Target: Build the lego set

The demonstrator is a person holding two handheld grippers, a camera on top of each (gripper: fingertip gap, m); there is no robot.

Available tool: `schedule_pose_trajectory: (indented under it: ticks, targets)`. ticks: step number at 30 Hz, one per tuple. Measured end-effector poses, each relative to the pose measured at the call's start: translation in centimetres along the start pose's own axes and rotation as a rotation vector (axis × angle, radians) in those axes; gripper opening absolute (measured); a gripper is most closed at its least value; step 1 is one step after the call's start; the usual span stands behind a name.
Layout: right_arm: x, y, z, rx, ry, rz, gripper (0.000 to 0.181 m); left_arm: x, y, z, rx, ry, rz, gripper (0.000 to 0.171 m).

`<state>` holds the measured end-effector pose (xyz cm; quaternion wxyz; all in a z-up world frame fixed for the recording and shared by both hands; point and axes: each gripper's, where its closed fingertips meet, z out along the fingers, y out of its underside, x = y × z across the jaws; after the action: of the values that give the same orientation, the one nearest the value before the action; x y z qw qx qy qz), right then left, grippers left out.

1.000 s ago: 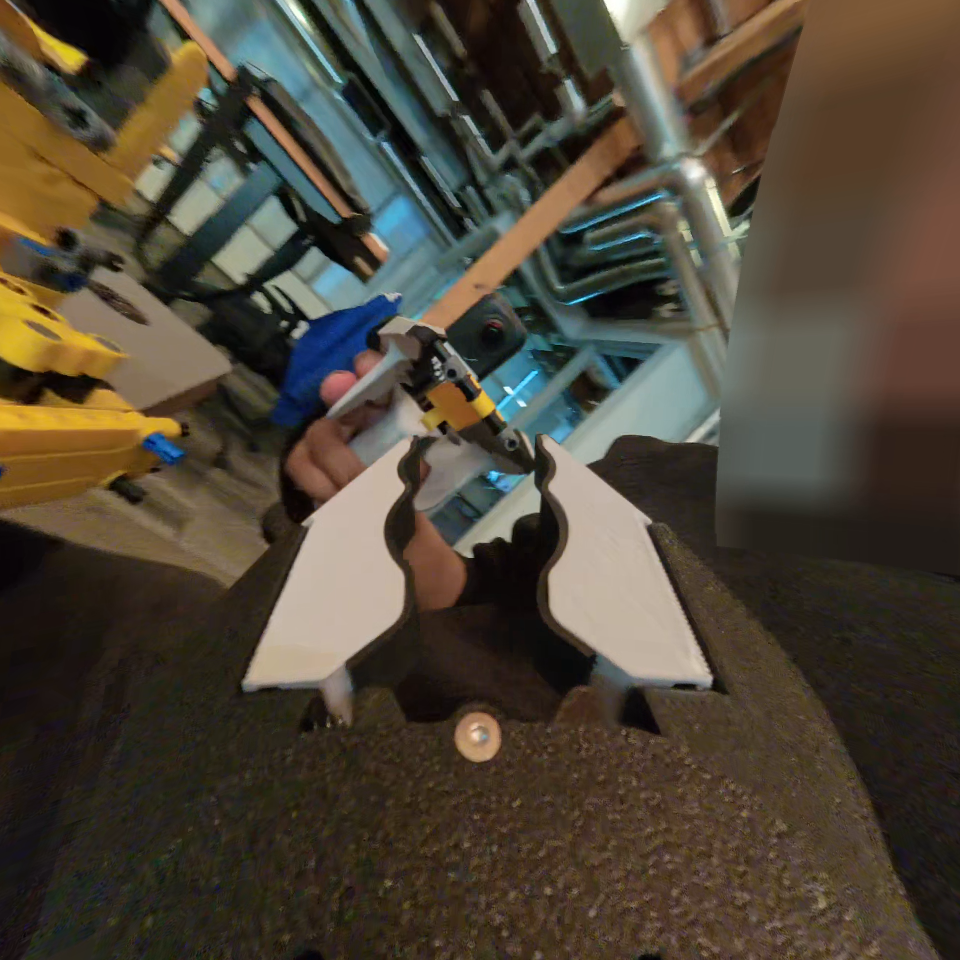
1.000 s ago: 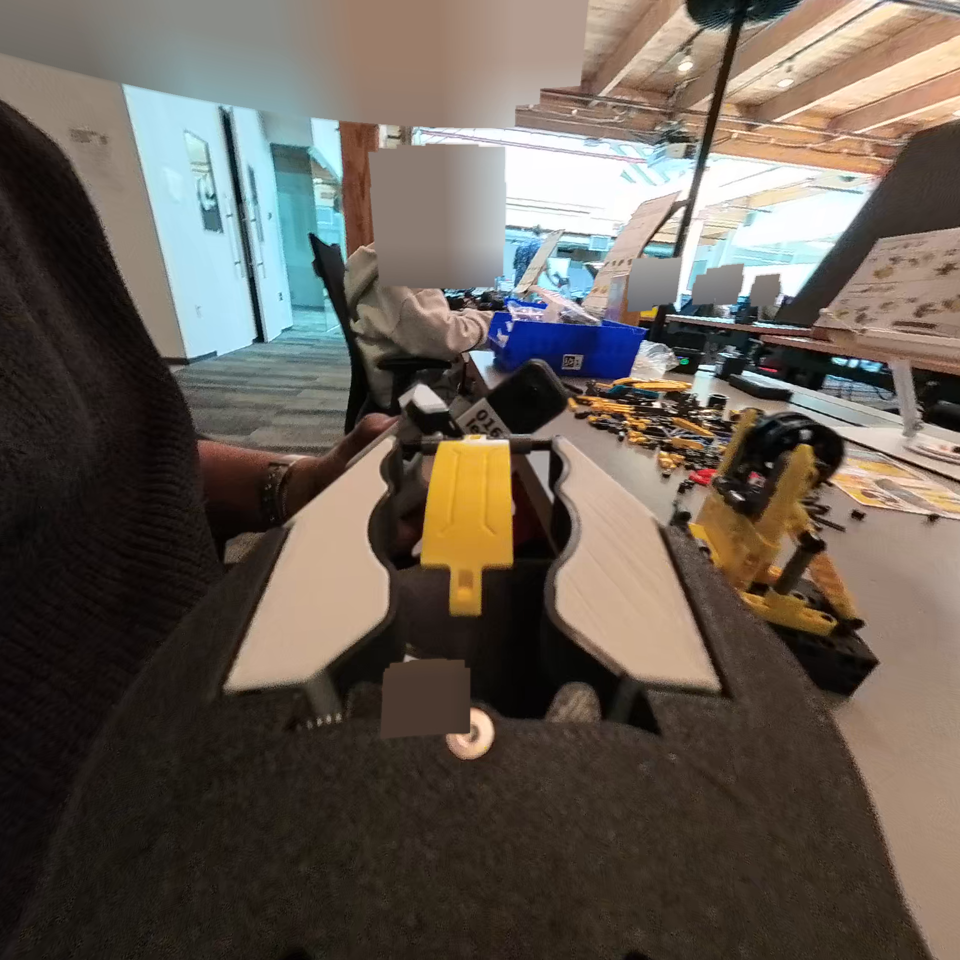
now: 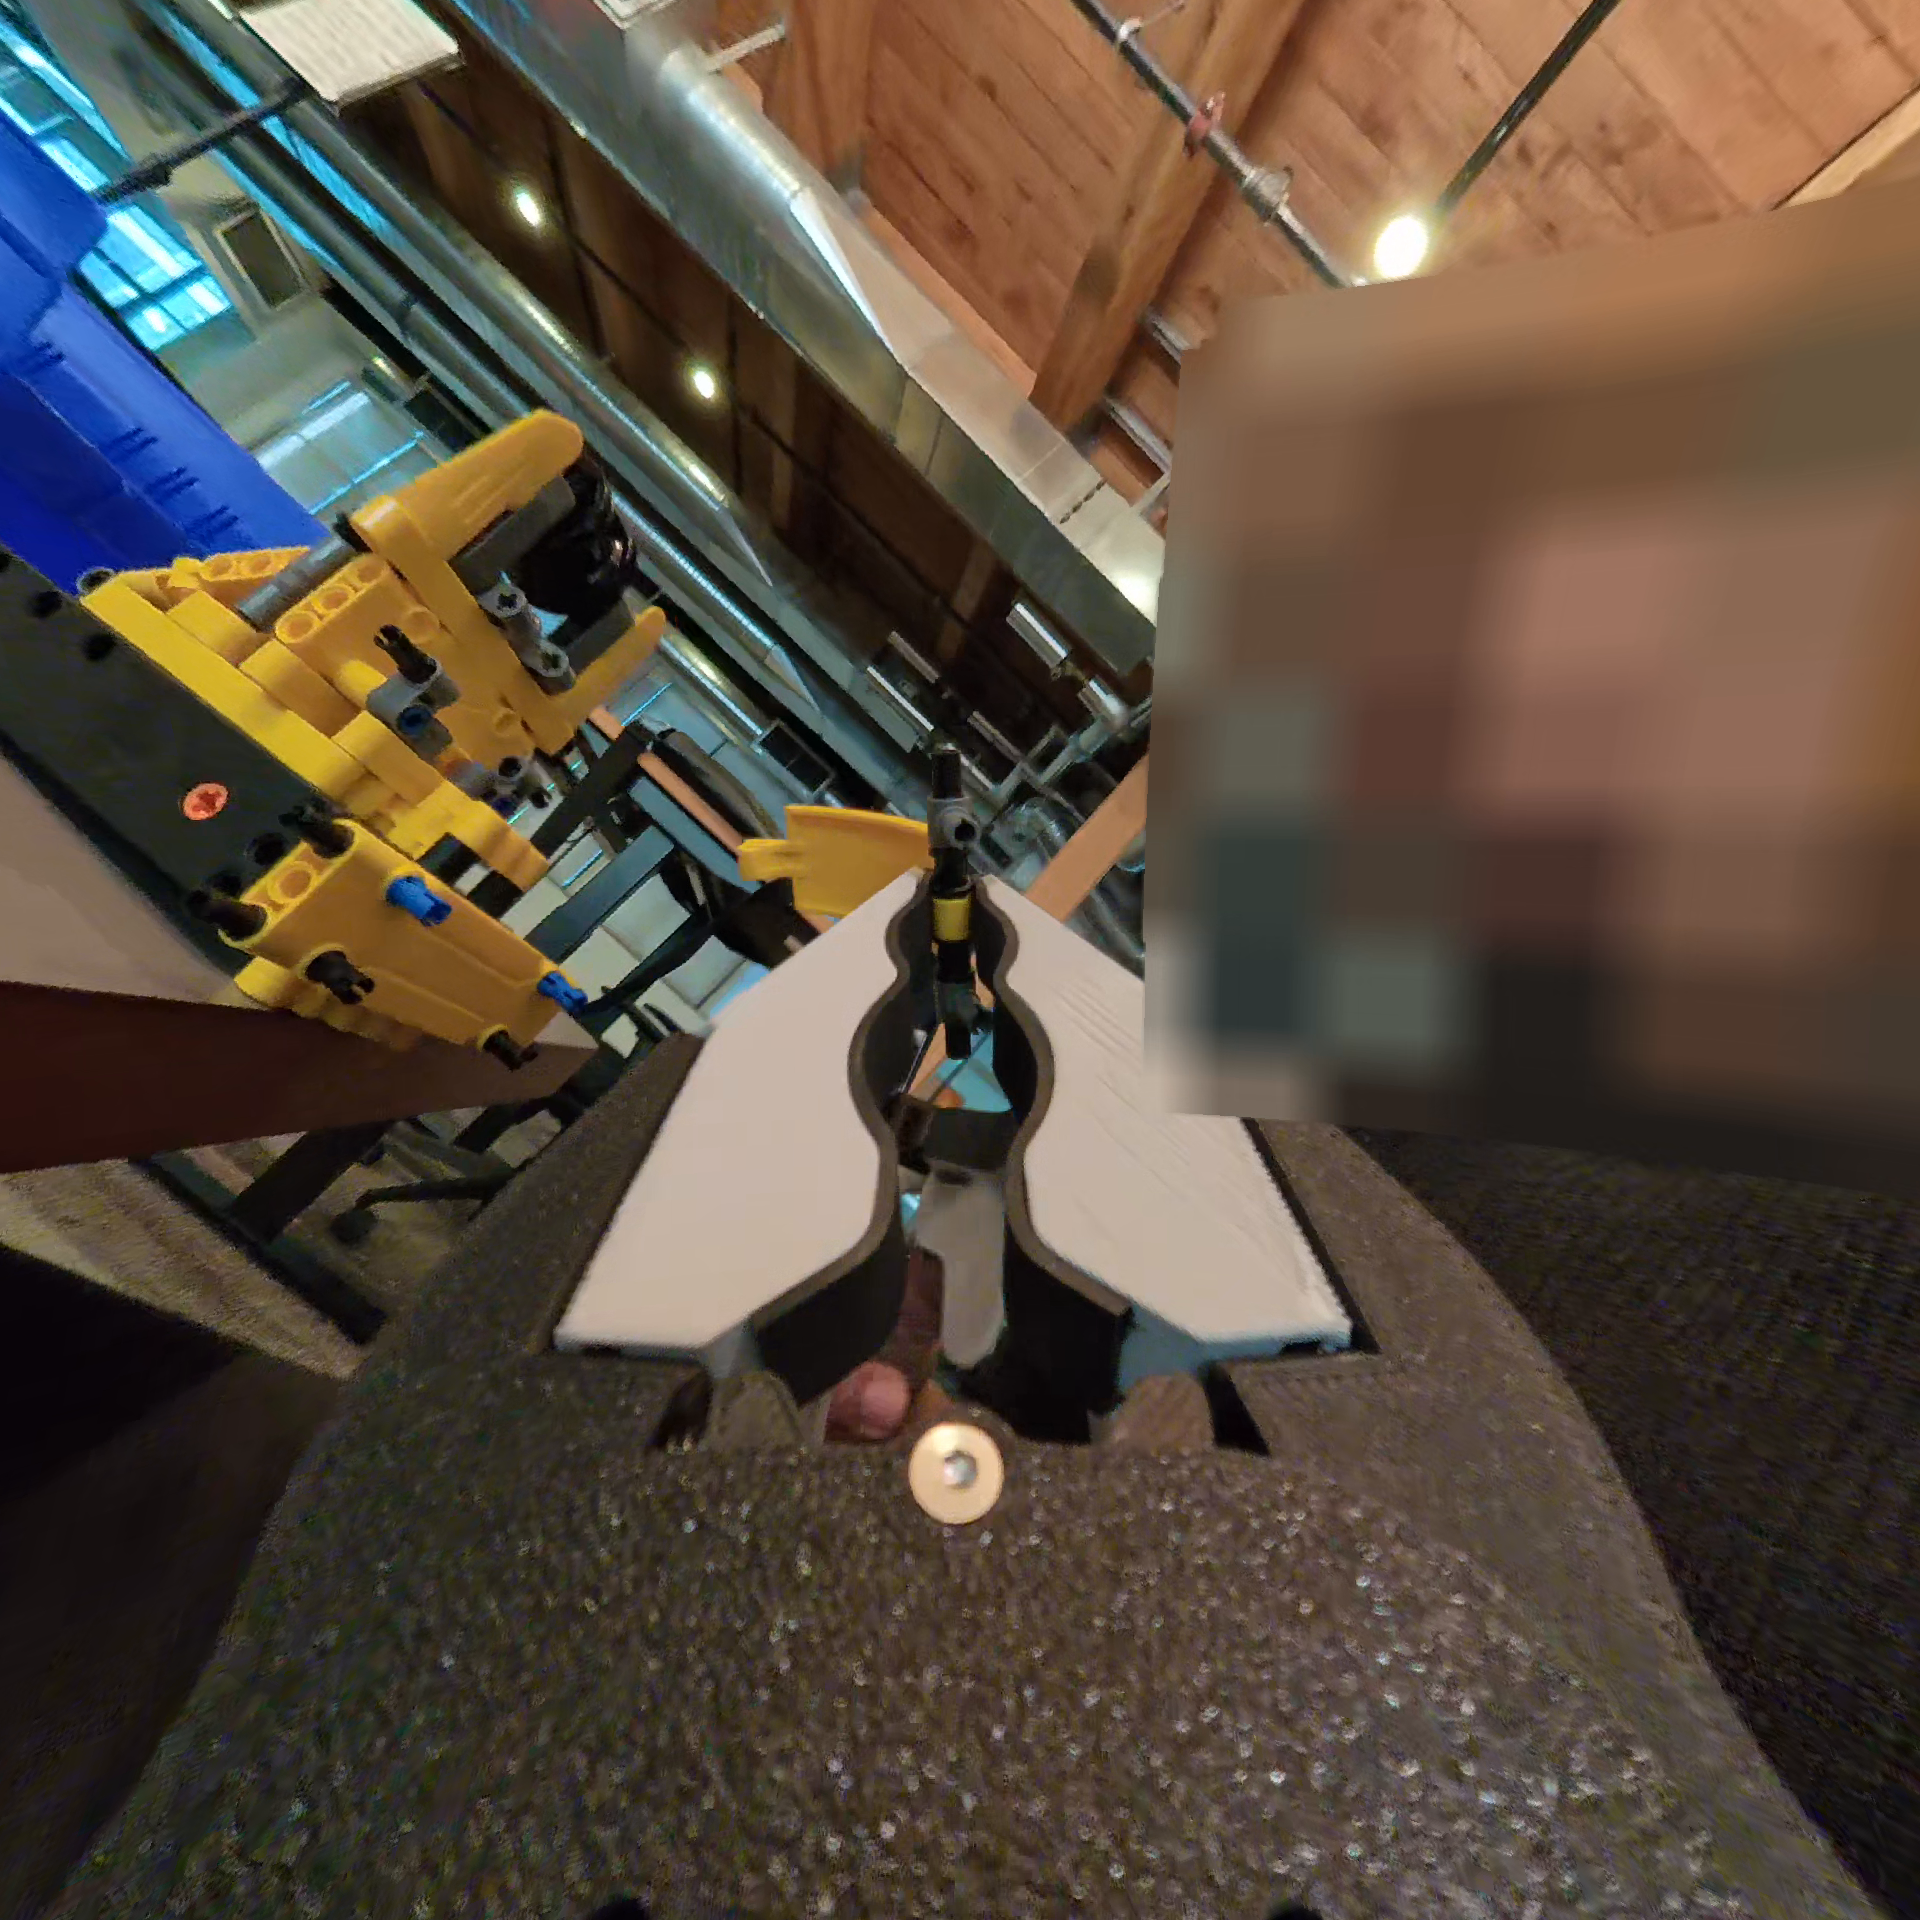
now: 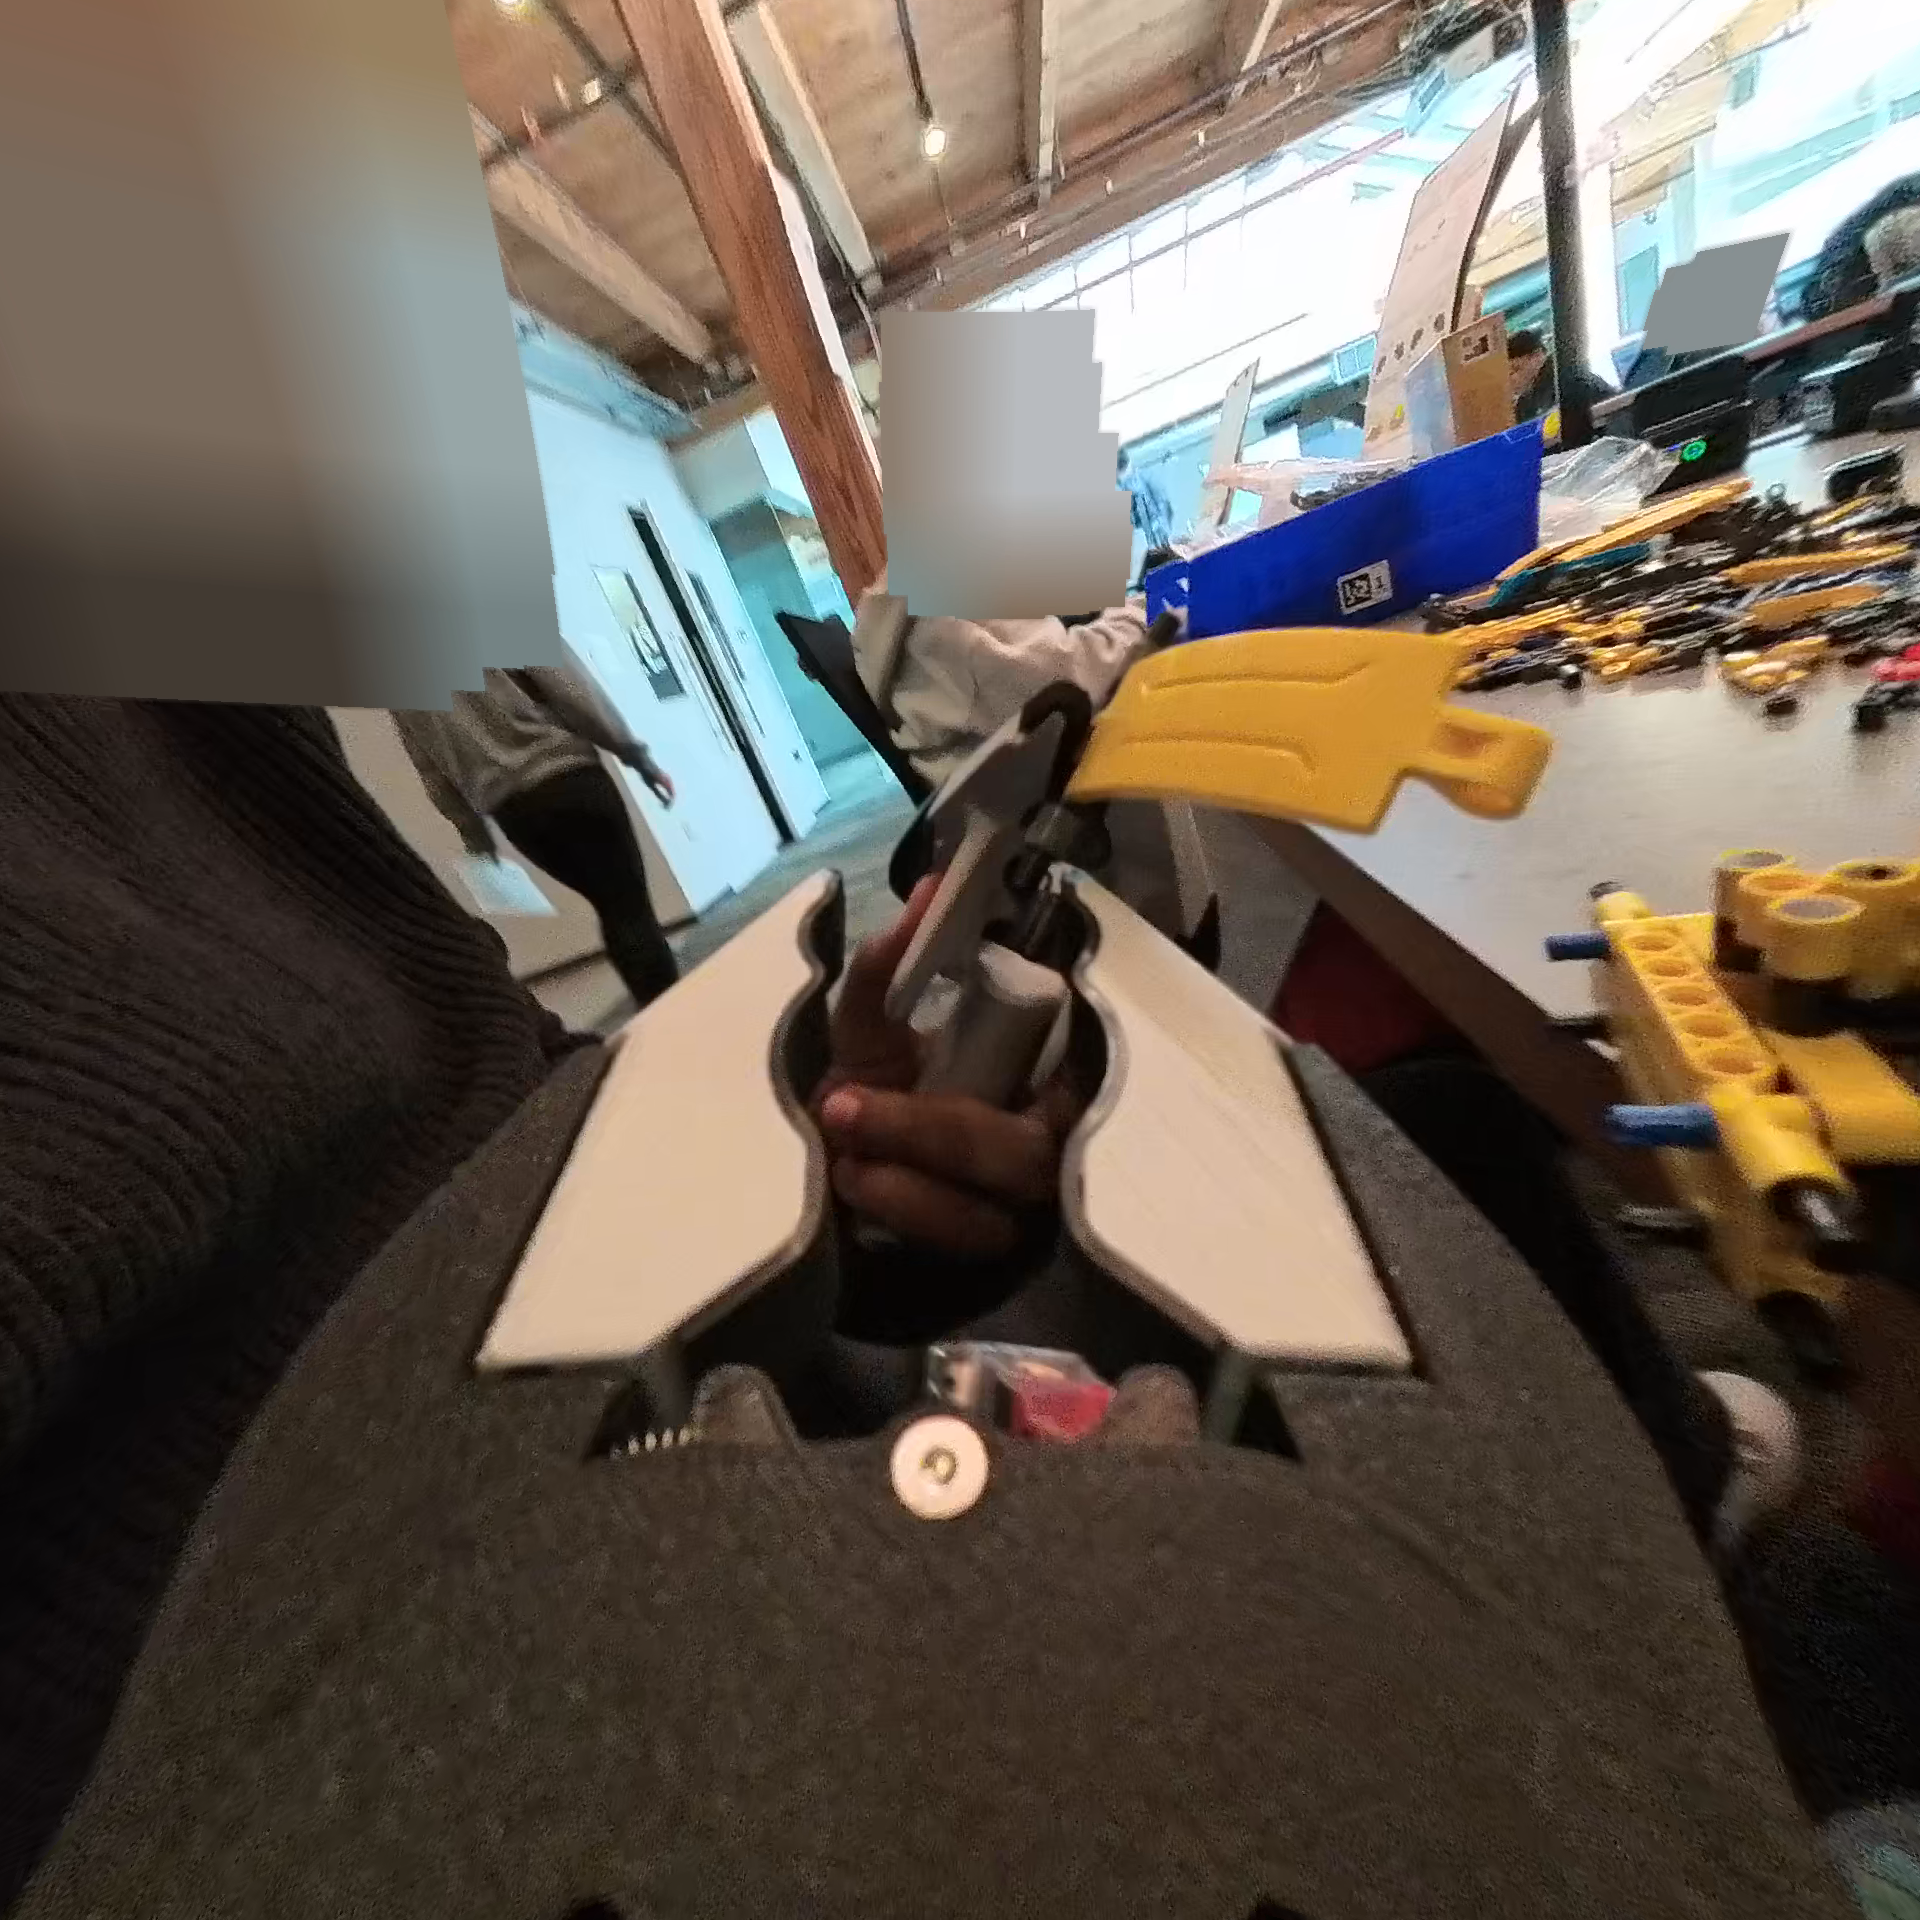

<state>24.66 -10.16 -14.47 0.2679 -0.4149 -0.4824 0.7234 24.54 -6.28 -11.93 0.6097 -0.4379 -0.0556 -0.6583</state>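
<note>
My left gripper (image 3: pixel 951 896) is shut on a thin black axle with a yellow bush (image 3: pixel 948 920). A curved yellow panel (image 3: pixel 831 847) hangs from the axle's top, out past the fingertips to the left. In the right wrist view the same panel (image 4: pixel 1278 727) sticks out to the right of the left gripper (image 4: pixel 1029 790), which a hand (image 4: pixel 935 1143) holds. My right gripper (image 4: pixel 956 894) is open and holds nothing. The left gripper's white fingers (image 4: pixel 966 883) stand between its jaws, and its right fingertip is close to the black axle end.
A yellow and black brick model (image 3: pixel 395 727) stands at the table's edge (image 3: pixel 208 1070), and also shows in the right wrist view (image 4: pixel 1766 1039). Farther back on the table (image 4: pixel 1662 790) are a blue bin (image 4: pixel 1351 551) and loose parts (image 4: pixel 1714 592). One person sits (image 4: pixel 987 665); another walks (image 4: pixel 561 790). The gap from one gripper's tips to the other's is roughly 4 centimeters.
The left gripper was open and has shut on the axle of the panel piece. The right gripper, which had the piece between its fingers, no longer holds it. Both views have tilted upward.
</note>
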Motion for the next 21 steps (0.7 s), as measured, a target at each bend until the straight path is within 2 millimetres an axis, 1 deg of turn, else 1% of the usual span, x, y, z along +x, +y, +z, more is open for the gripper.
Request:
schedule_pose_trajectory:
  ticks: [1, 2, 6, 7, 11, 14, 17, 18, 19, 21]
  targets:
    - [-0.2, -0.2, 0.1, 0.024, -0.011, 0.036, 0.04, 0.0, 0.4, 0.2, -0.014, -0.005, 0.01, 0.006]
    - [-0.3, -0.5, 0.0, 0.045, -0.02, 0.061, 0.038, 0.1, 0.6, 0.3, -0.021, -0.001, 0.019, 0.005]
    - [0.3, -1.4, -0.8, 0.1, -0.013, 0.122, 0.021, 0.3, 1.5, 0.8, -0.063, -0.011, 0.065, 0.005]
    - [0.5, -1.5, -0.9, 0.106, -0.009, 0.134, 0.011, 0.4, 1.6, 1.0, -0.074, -0.016, 0.082, 0.005]
    - [0.7, -1.6, -1.2, 0.11, 0.008, 0.123, 0.008, 0.5, 1.9, 1.2, -0.104, -0.037, 0.153, 0.005]
    - [1.1, -1.7, -1.4, 0.074, 0.072, 0.03, 0.007, 0.4, 1.9, 1.1, -0.128, -0.064, 0.194, 0.006]
    - [1.8, -1.8, -2.0, -0.006, 0.15, -0.124, 0.006, 0.0, 2.0, 0.9, -0.17, -0.118, 0.25, 0.008]
    - [2.1, -1.9, -2.2, -0.04, 0.181, -0.184, 0.006, -0.3, 2.0, 0.8, -0.194, -0.146, 0.276, 0.012]
    - [2.5, -2.3, -2.6, -0.064, 0.223, -0.244, 0.006, -0.5, 1.7, 0.7, -0.206, -0.175, 0.31, 0.016]
    - [3.3, -3.5, -3.5, -0.091, 0.301, -0.335, 0.007, -0.9, 0.4, 0.3, -0.203, -0.239, 0.378, 0.017]
